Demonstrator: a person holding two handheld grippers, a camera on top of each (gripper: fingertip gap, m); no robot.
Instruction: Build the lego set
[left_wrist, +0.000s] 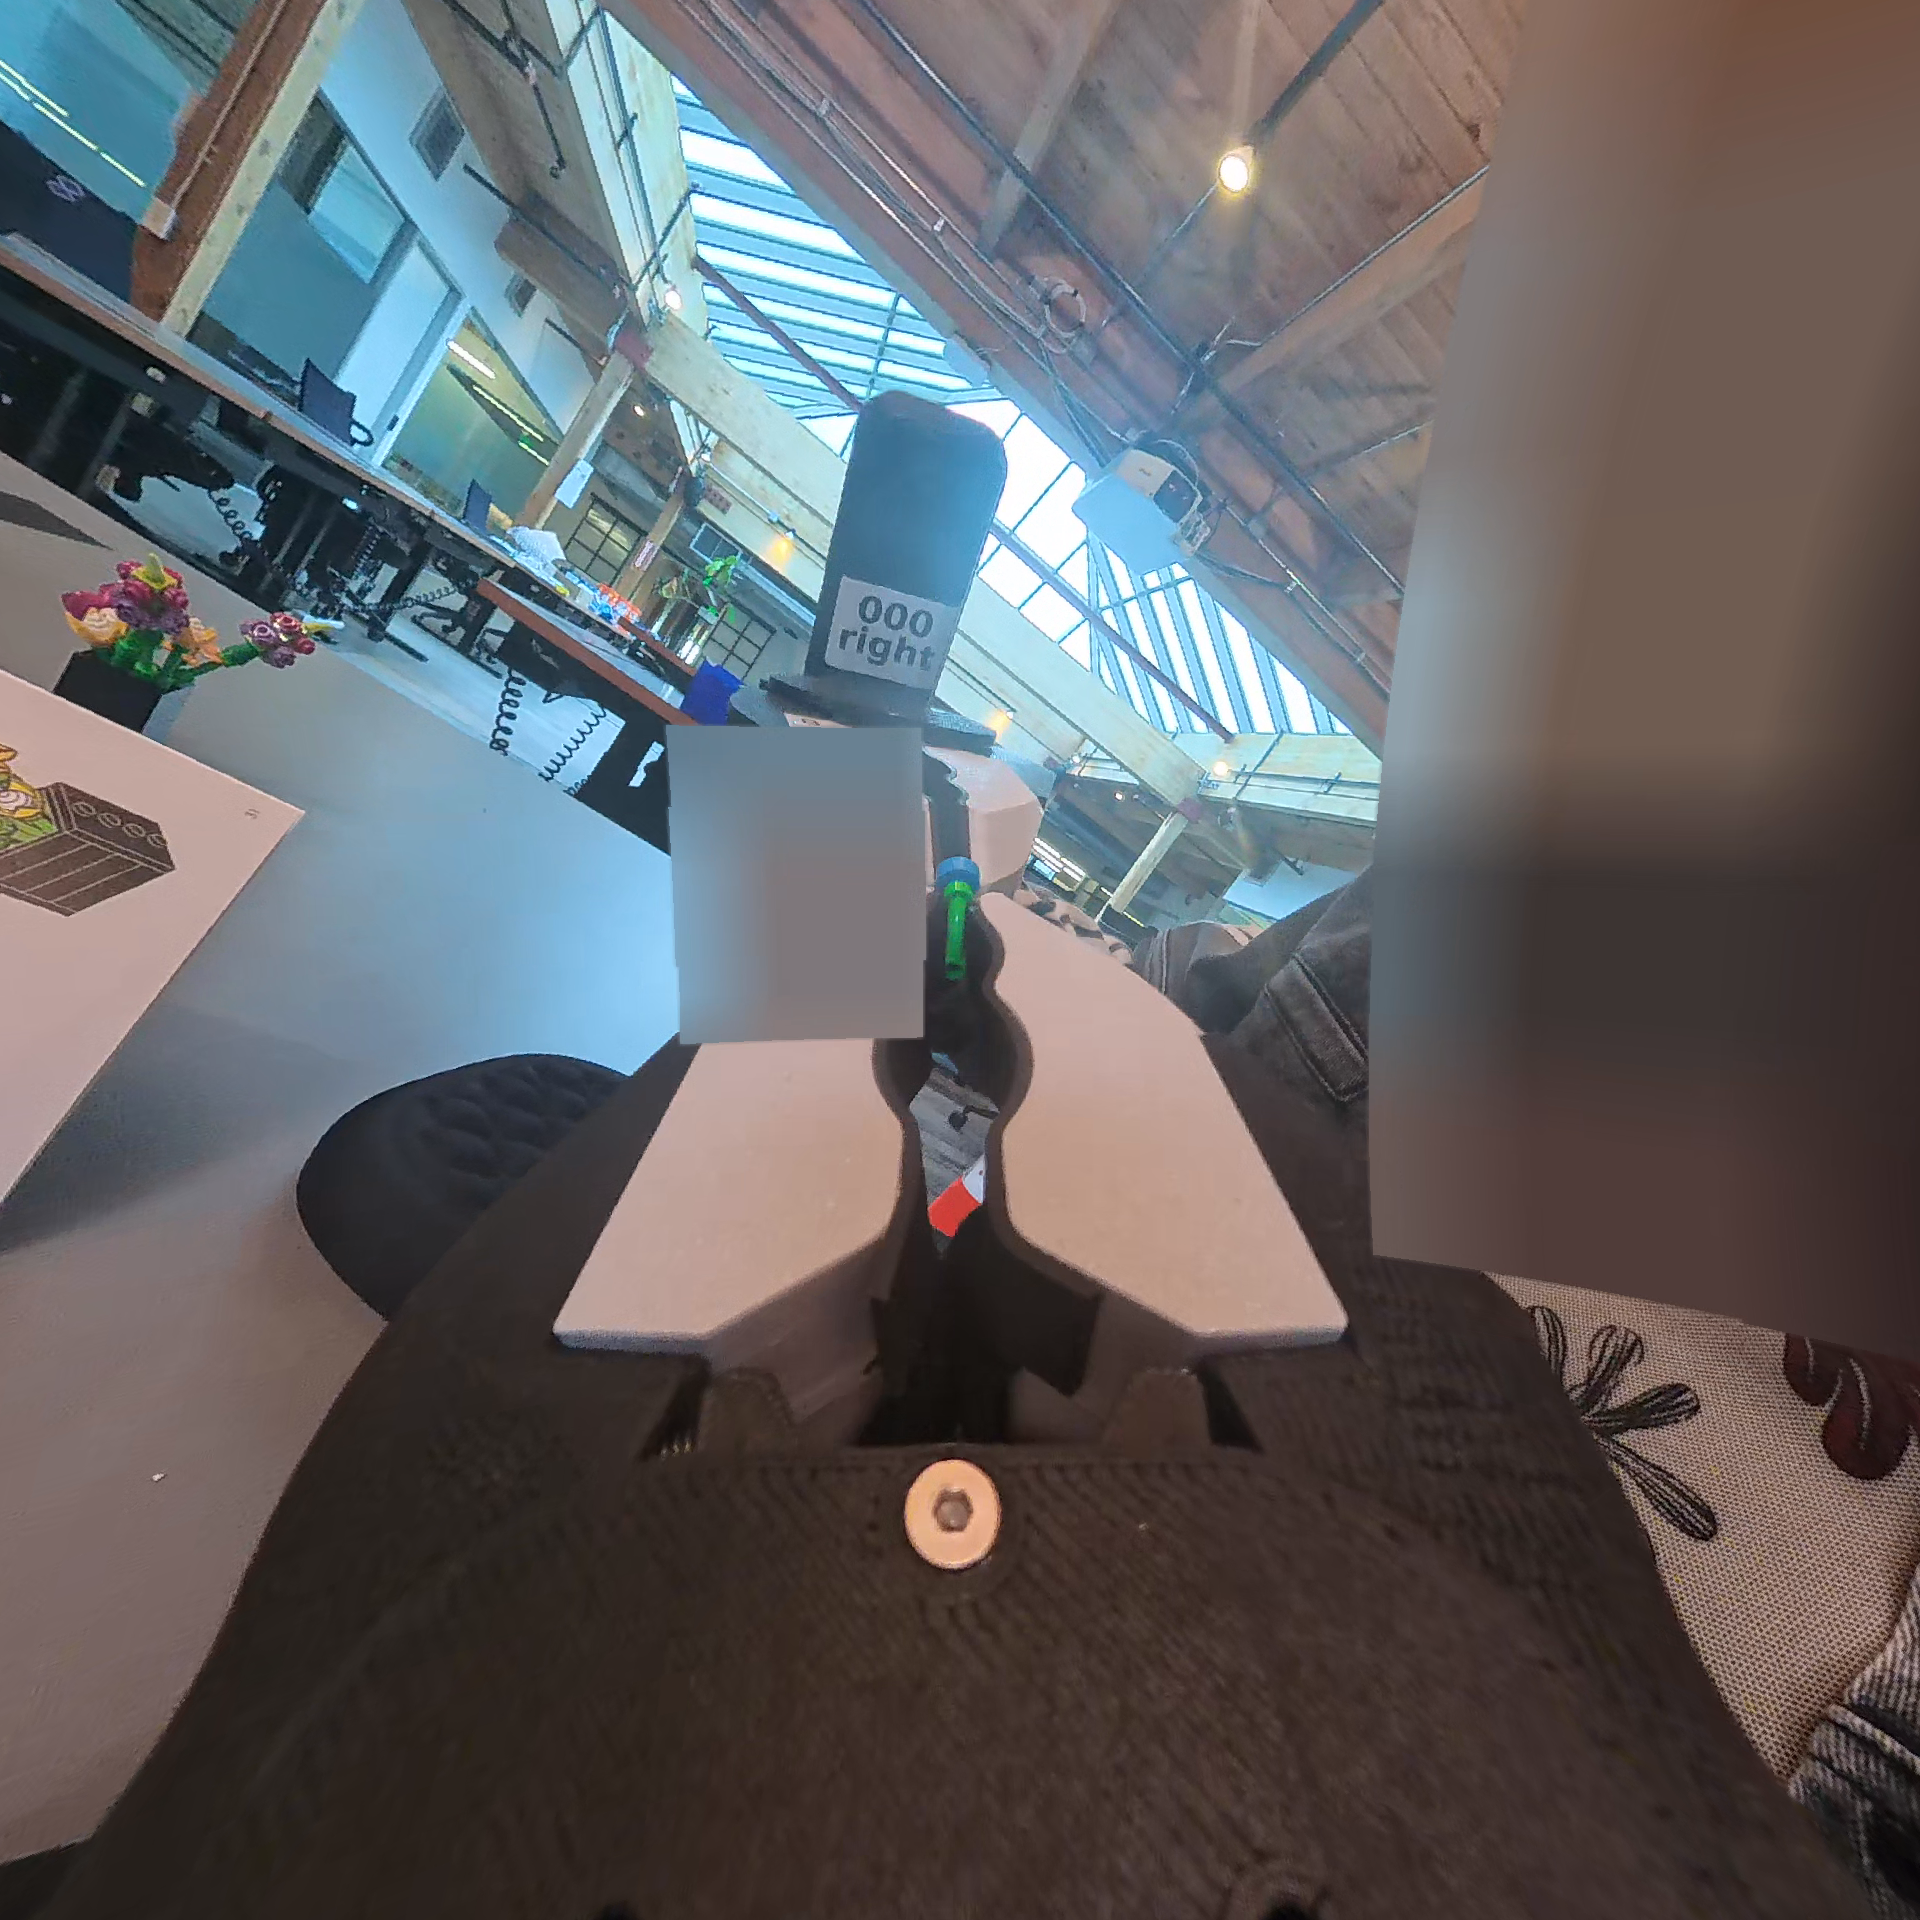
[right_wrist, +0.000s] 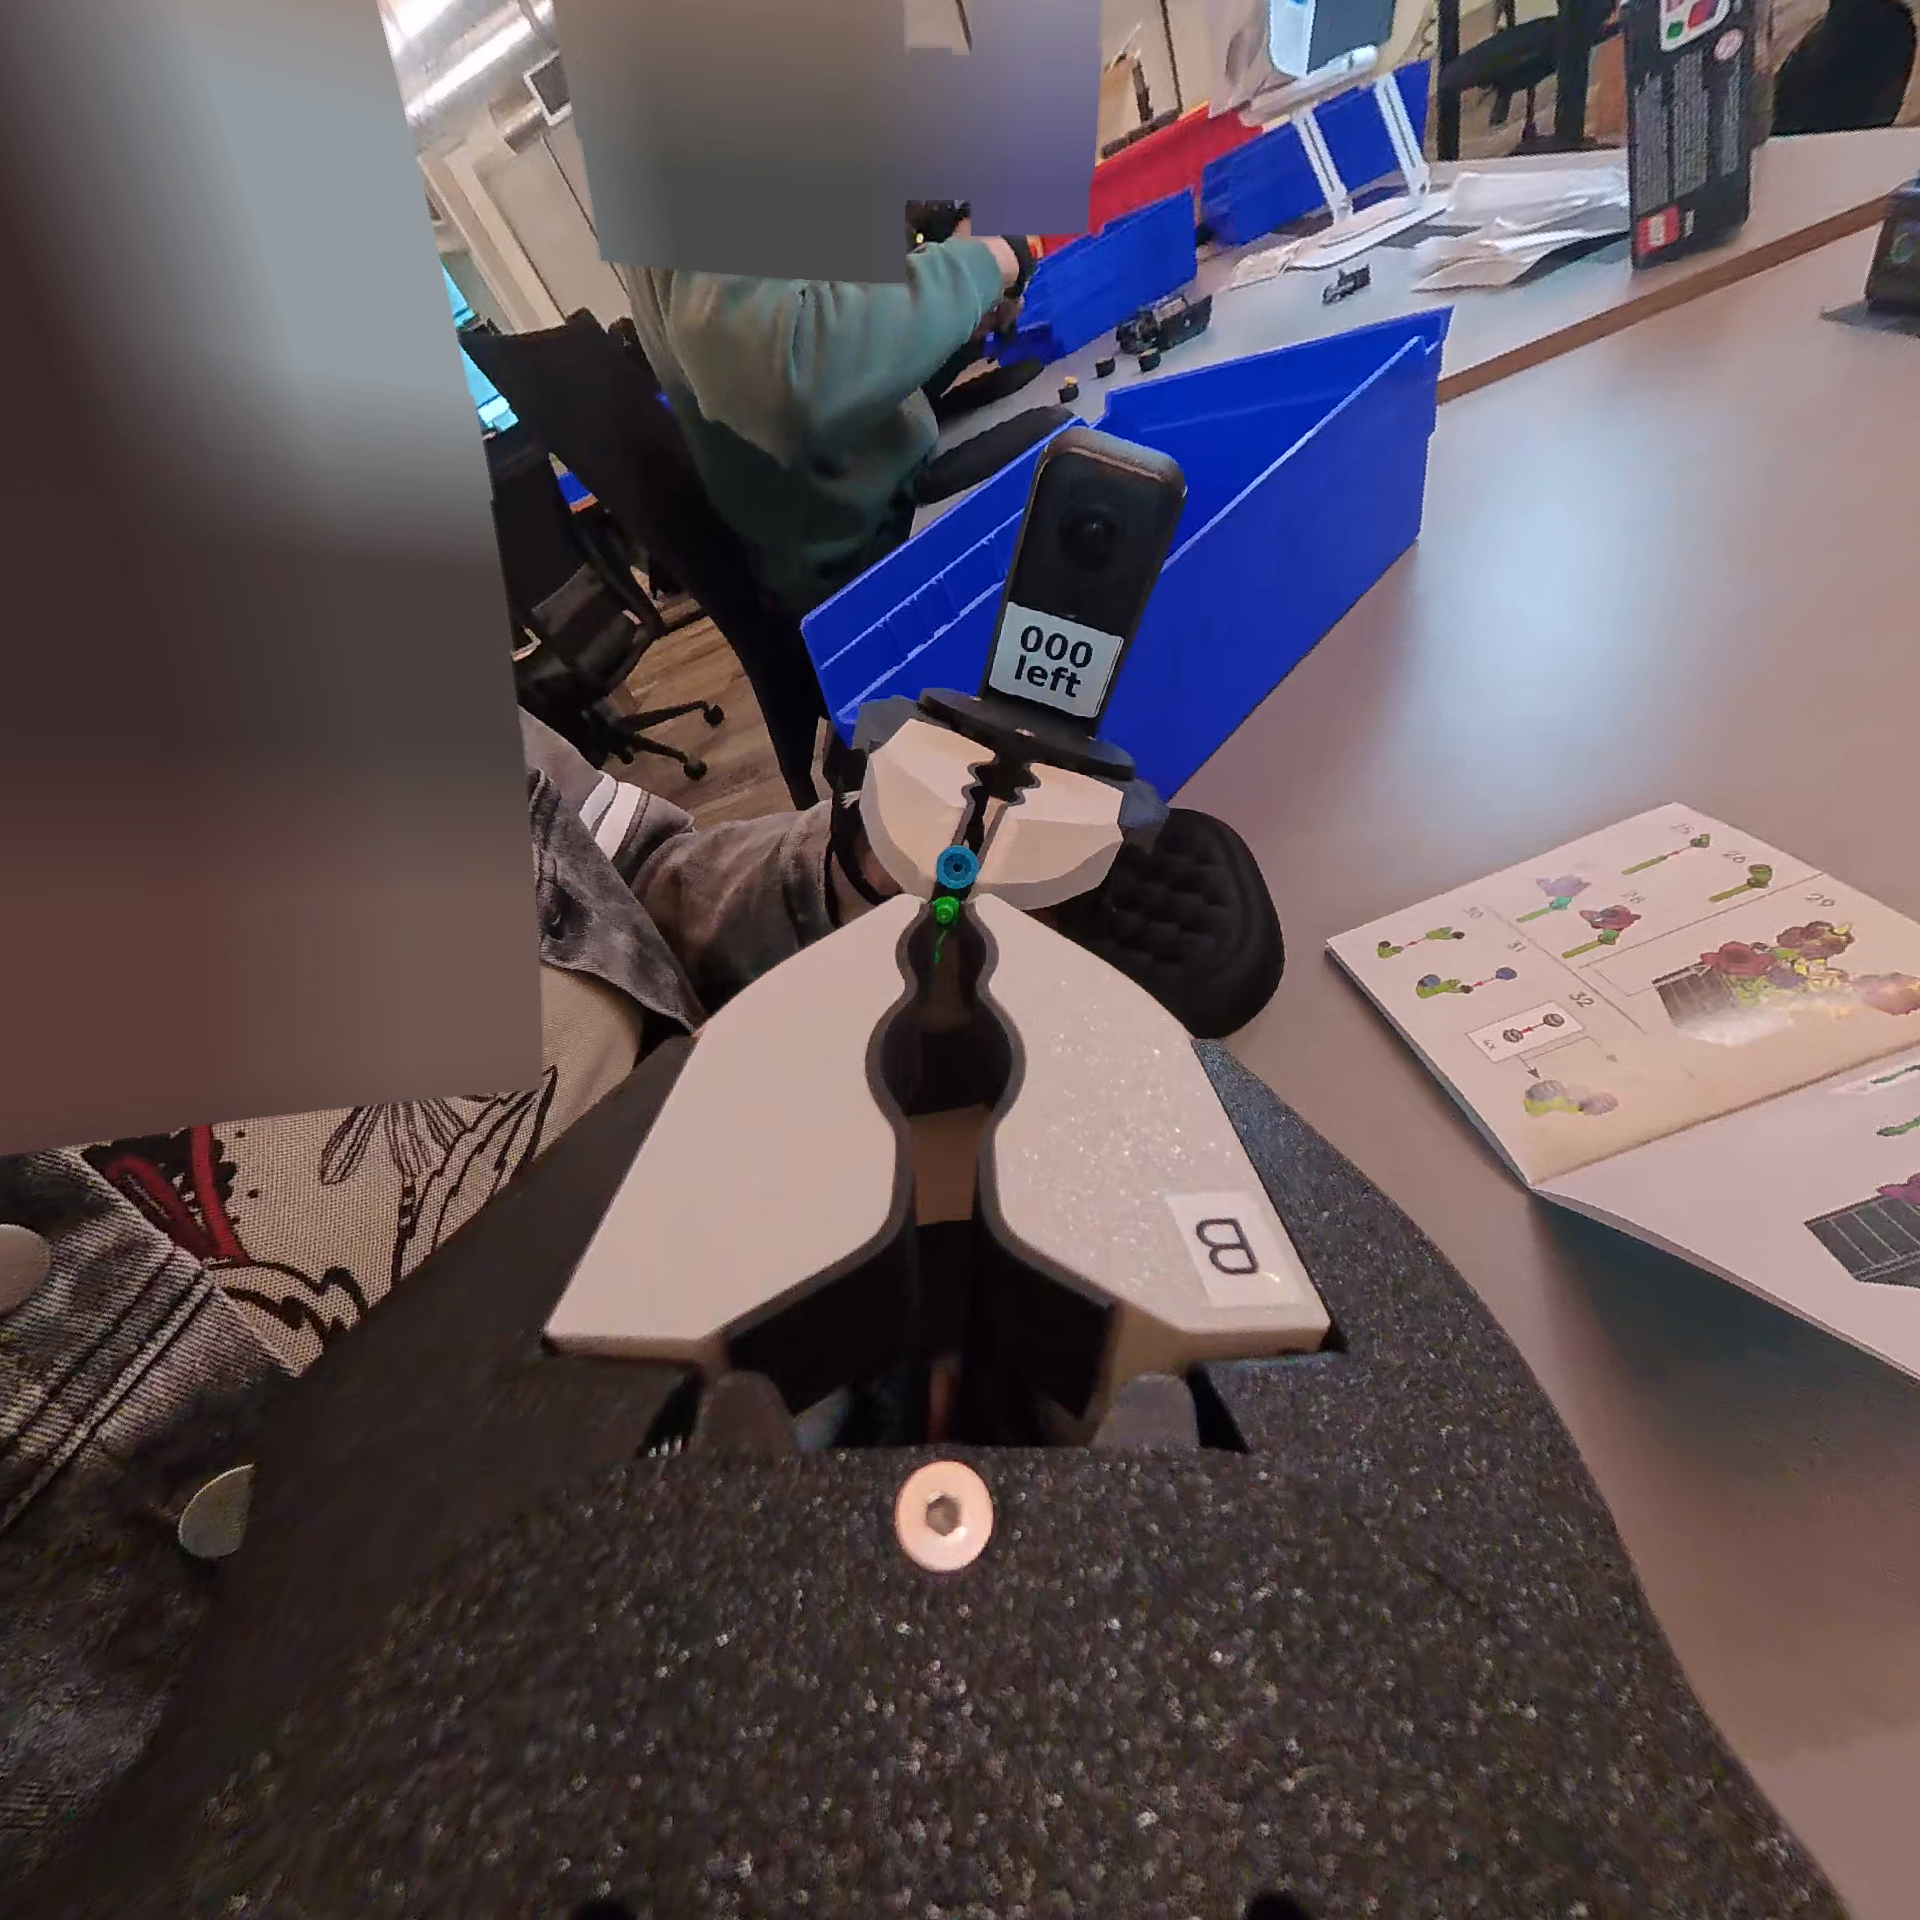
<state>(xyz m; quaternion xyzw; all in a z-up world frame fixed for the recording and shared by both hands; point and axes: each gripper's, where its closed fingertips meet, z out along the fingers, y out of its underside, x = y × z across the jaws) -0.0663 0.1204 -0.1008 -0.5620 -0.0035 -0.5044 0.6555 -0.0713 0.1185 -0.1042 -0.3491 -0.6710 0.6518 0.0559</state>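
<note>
Right gripper (right_wrist: 943, 920) clamped on green stem (right_wrist: 944, 914), blue-capped, long axis toward left gripper (right_wrist: 982, 831), likewise clamping it.

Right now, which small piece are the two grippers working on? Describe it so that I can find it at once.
Start at the blue bin on the grey table; before it the left gripper meets the right gripper tip to tip. Between the tips sits the green stem with a round blue cap, the only bright piece held off the table.

A green stem (right_wrist: 944, 914) with a blue cap (right_wrist: 956, 865), a blue bin (right_wrist: 1299, 540), grey table (right_wrist: 1558, 727).
</note>
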